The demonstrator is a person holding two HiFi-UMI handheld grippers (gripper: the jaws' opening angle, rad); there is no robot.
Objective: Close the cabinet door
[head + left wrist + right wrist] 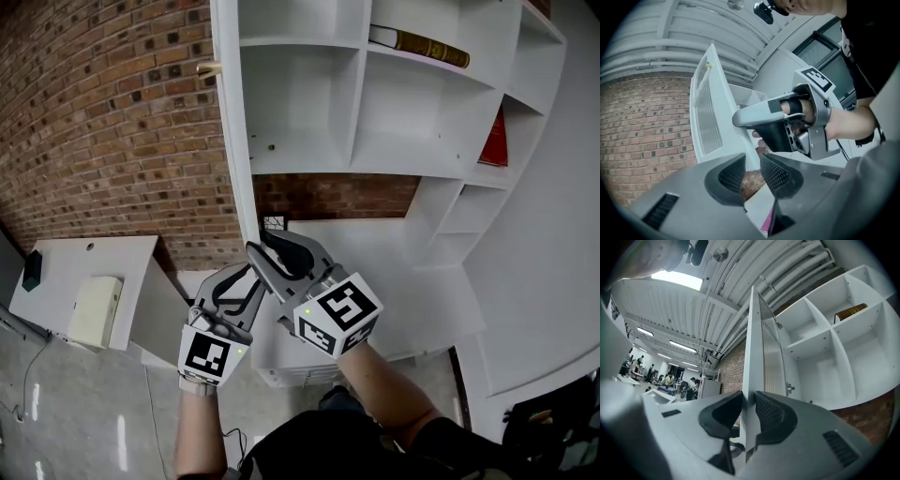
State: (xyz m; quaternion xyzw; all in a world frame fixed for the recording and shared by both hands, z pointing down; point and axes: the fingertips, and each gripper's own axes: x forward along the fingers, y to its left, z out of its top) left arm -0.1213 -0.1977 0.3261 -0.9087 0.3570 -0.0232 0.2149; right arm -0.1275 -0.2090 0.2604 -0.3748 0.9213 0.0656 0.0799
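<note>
My right gripper (749, 412) clamped on free edge of cabinet door (753, 352). Door stands wide open, edge-on to cabinet (394, 141). Left gripper (751, 174) jaws apart, empty, just beside door. Swing door along hinge arc toward shelves; hold grip square, no twisting.

- Head view: even, bright indoor light; pale streaks of glare lie on the floor (94, 412).
- Right gripper view: ceiling light strips (677, 280) glow overexposed; the near jaws are soft, the cabinet door (751, 357) sharper.
- Both gripper views: fisheye bending, dark vignetted corners.
- Left gripper view: dimmer, its jaws blurred.
</note>
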